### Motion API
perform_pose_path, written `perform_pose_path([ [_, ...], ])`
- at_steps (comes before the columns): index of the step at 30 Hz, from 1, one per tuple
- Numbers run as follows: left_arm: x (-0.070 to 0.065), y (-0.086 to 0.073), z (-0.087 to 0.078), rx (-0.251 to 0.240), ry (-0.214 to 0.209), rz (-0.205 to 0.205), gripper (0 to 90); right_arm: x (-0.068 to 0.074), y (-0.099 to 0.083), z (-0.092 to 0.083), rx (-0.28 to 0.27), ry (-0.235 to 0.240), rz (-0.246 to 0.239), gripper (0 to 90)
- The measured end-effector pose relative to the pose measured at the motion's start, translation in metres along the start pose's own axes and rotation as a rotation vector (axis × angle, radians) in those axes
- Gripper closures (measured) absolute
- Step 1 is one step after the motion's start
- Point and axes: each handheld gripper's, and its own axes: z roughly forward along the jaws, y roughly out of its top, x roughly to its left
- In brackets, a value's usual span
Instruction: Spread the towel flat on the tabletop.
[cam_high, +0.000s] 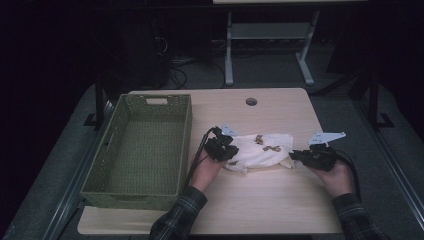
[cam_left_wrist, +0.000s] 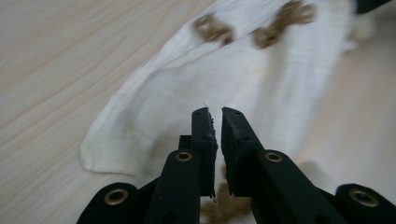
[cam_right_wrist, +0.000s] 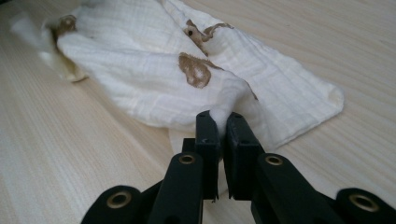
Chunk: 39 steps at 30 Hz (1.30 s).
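Note:
A white muslin cloth with brown animal prints lies crumpled on the pale wooden table, between my two grippers. My left gripper is at the cloth's left end. In the left gripper view its jaws stand almost together, with the cloth running under and between them and a brown print showing low in the gap. My right gripper is at the cloth's right end. In the right gripper view it pinches a raised fold of the cloth.
A green woven basket with nothing in it stands on the left side of the table, close to my left hand. A round cable hole sits near the far edge. Bare tabletop lies in front of the cloth.

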Motion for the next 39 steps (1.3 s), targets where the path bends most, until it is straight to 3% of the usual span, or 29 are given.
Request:
perform_pose_path([
  [4, 0.006, -0.003, 0.015, 0.007, -0.007, -0.037, 80.8, -0.002, -0.001, 0.001, 0.005, -0.005, -0.005, 84.4],
  [10, -0.016, -0.002, -0.005, -0.031, -0.04, 0.017, 75.8, -0.006, -0.003, 0.001, 0.006, -0.009, 0.002, 84.1],
  [14, -0.035, -0.014, -0.016, -0.022, -0.083, 0.055, 74.4, -0.006, -0.003, -0.001, 0.001, -0.004, 0.005, 79.8],
  [19, -0.052, -0.031, -0.008, 0.01, -0.12, 0.077, 71.2, -0.007, -0.005, -0.008, -0.016, 0.015, 0.027, 71.6],
  [25, -0.061, -0.035, 0.006, 0.043, -0.115, 0.102, 67.2, -0.003, -0.016, -0.018, -0.002, 0.035, 0.051, 70.4],
  [29, -0.064, -0.037, 0.013, 0.074, -0.095, 0.123, 69.4, -0.003, -0.021, -0.012, 0.017, 0.067, 0.064, 68.4],
  [31, -0.064, -0.038, 0.015, 0.072, -0.086, 0.124, 74.8, -0.001, -0.021, -0.006, 0.032, 0.084, 0.047, 68.3],
  [34, -0.061, -0.037, 0.014, 0.076, -0.089, 0.116, 83.0, 0.007, -0.021, 0.005, 0.103, 0.073, 0.006, 76.2],
  [35, -0.061, -0.037, 0.013, 0.077, -0.088, 0.115, 84.5, 0.008, -0.022, 0.008, 0.124, 0.056, -0.008, 82.6],
  [37, -0.059, -0.037, 0.01, 0.074, -0.101, 0.102, 84.9, 0.007, -0.022, 0.007, 0.131, 0.04, -0.013, 84.6],
  [39, -0.057, -0.036, 0.002, 0.052, -0.099, 0.086, 85.1, 0.004, -0.022, 0.0, 0.101, 0.036, -0.011, 84.9],
])
